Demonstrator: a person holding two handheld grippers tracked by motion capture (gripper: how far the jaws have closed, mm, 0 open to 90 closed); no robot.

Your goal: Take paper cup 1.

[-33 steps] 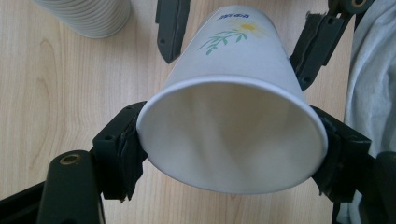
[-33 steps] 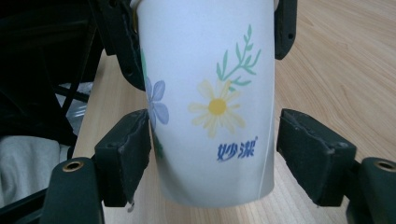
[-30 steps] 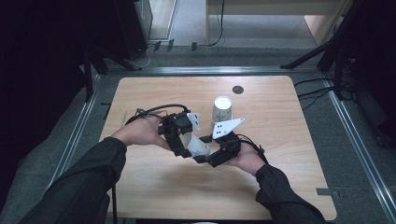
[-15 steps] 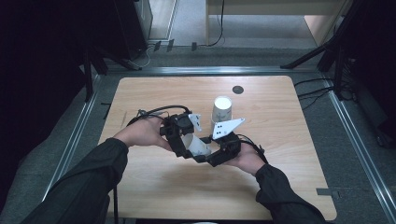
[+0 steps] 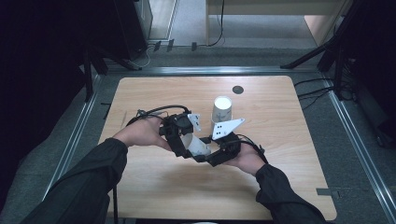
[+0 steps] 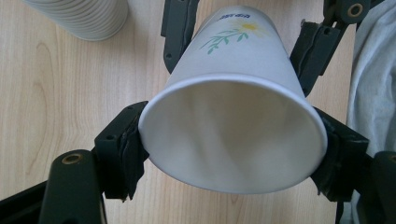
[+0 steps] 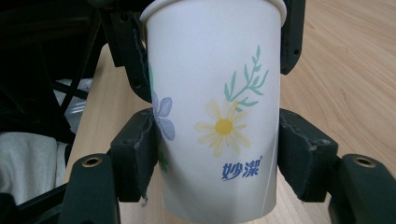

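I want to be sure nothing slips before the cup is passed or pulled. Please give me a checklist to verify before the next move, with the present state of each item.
1. Left tongs grip the paper cup near its open rim, one pad on each side: ok.
2. Right tongs grip the same cup near its base, pads on both sides: ok.
3. Cup wall not crushed, rim still round in the left gripper view: ok.
4. Cup empty inside: ok.
5. Stack of cups stands apart on the table, beyond the hands: ok.
6. Cup lifted free of the table: cannot tell.
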